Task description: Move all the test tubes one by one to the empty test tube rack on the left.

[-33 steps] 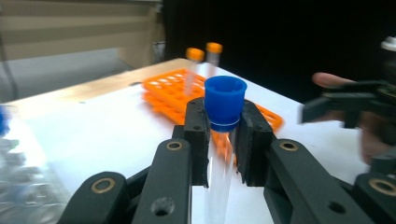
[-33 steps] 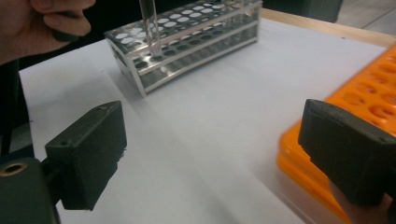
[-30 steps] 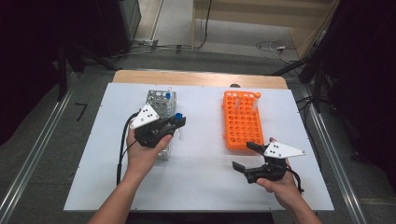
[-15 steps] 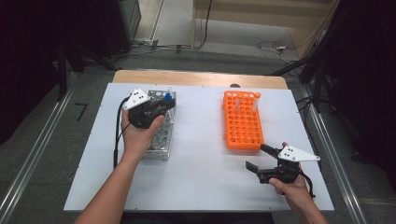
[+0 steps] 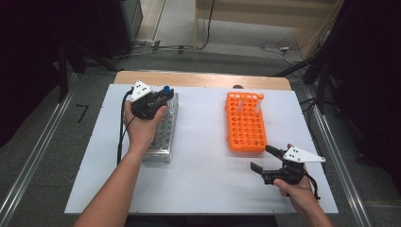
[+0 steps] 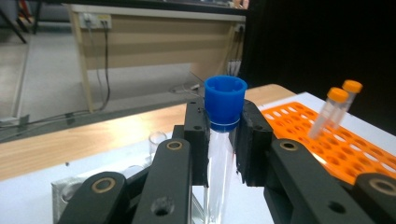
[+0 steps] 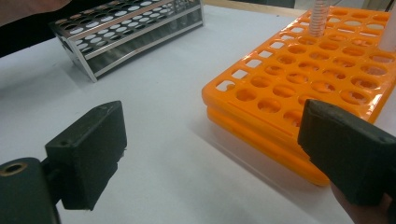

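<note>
Left tool [image 6: 219, 140]: jaws clamped on a clear tube [image 6: 218, 177] w/ blue cap [image 6: 225, 100], pads gripping just below the cap. Tube upright; lower end cut off by the frame bottom in the left gripper view, so whether it sits in a hole or hangs free cannot be told. In the high view the tool [image 5: 163, 97] and hand [image 5: 142, 127] cover most of the tube; just the cap [image 5: 166, 88] shows, over the far end of the steel rack [image 5: 163, 137].

Steel rack: near-left part hidden under the forearm; the far end is blurred in the left gripper view, one empty glass tube [image 6: 156, 140] dimly visible there.

Right tool [image 5: 267, 161]: jaws wide, nothing between them, just off the near-right corner of the orange rack [image 5: 243, 125], not touching. Right gripper view: jaws [image 7: 210, 154] frame bare tabletop [image 7: 163, 140] and the orange rack's [image 7: 299, 70] near edge; right jaw partly cut off.

Orange rack: two orange-capped tubes [image 6: 338, 109] lean at its far end; tops cut off in the right gripper view.

Room: wide bare tabletop [image 5: 201, 142] strip betw. steel rack and orange rack; more open tabletop near of the orange rack. Orange rack's right side lies near the tabletop edge.
</note>
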A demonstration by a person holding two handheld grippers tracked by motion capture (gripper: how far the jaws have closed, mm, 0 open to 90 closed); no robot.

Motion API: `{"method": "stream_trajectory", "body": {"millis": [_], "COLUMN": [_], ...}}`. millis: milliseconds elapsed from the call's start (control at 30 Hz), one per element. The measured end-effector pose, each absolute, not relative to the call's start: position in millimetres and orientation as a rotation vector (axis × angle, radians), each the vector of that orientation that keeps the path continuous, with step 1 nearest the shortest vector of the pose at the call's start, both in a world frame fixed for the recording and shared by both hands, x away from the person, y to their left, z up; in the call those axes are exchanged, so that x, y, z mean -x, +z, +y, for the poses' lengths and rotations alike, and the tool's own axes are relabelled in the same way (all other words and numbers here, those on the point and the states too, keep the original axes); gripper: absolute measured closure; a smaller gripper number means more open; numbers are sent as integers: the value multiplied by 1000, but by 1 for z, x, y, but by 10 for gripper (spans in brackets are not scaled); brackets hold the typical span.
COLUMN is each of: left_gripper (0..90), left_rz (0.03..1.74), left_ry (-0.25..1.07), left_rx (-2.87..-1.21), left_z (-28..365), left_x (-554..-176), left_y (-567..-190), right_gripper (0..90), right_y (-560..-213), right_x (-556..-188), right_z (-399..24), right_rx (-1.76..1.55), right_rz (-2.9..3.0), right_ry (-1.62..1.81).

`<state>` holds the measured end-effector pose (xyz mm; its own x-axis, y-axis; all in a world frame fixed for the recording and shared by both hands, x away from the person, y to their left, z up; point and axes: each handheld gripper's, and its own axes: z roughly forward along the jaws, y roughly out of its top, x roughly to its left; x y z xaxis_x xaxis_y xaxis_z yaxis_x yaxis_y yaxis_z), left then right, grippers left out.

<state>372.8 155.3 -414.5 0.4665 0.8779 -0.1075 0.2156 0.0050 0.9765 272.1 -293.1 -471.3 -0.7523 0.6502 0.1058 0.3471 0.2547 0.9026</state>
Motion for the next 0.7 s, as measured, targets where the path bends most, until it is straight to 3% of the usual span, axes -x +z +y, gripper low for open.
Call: {"method": "stream_trajectory", "body": {"millis": [700], "left_gripper": [767], "left_rz": [1101], "left_ry": [722], "left_rx": [-1671], "left_z": [146], "left_x": [-376], "left_y": [-426], "right_gripper": [64], "right_y": [-472], "right_x": [-274], "right_z": [-294], "right_rx": [-932], "right_rz": [2237], "right_ry": [1511]}}
